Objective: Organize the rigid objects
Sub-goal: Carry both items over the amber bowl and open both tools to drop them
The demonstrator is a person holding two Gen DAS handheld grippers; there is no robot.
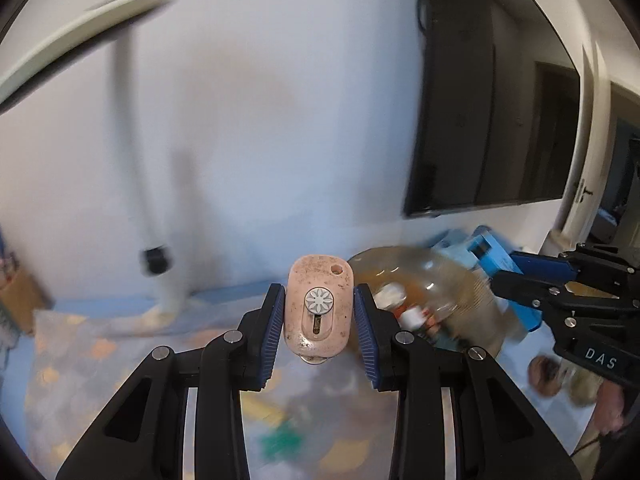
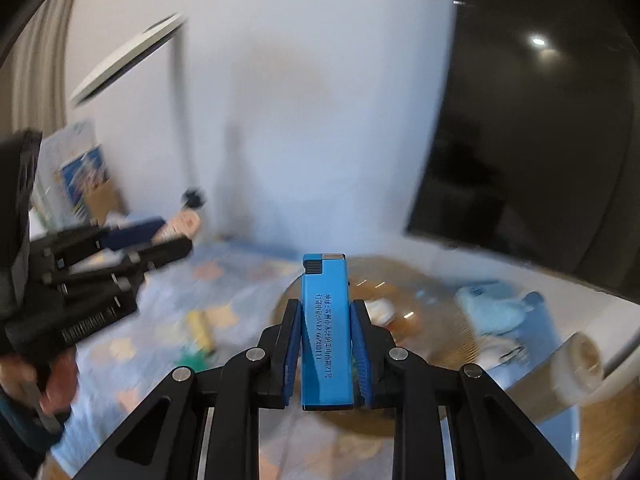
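The left gripper point(image 1: 319, 312) is clenched on a pale pink utility knife point(image 1: 319, 306), its blue pads point(image 1: 273, 332) pressed to both sides of the casing; the knife stands upright, with a grey flower-patterned slider on its face and a small hole at the top right corner. It is held in the air above a patterned blue tablecloth point(image 1: 100, 344).

The right gripper point(image 2: 326, 336) is grasping a bright blue lighter point(image 2: 326, 328), upright between the pads (dark printed text runs along its face). Just beyond it, to the far right, sits a clear amber-tinted bowl point(image 2: 436, 320) with small blurred items inside. From the left wrist view the same bowl point(image 1: 448, 292) lies just right of the knife, and the right gripper point(image 1: 532, 300) with the lighter point(image 1: 496, 256) is over its right side.

A white desk lamp point(image 1: 128, 128) stands at the far left against the wall, and a black screen point(image 1: 492, 112) hangs at the far right.
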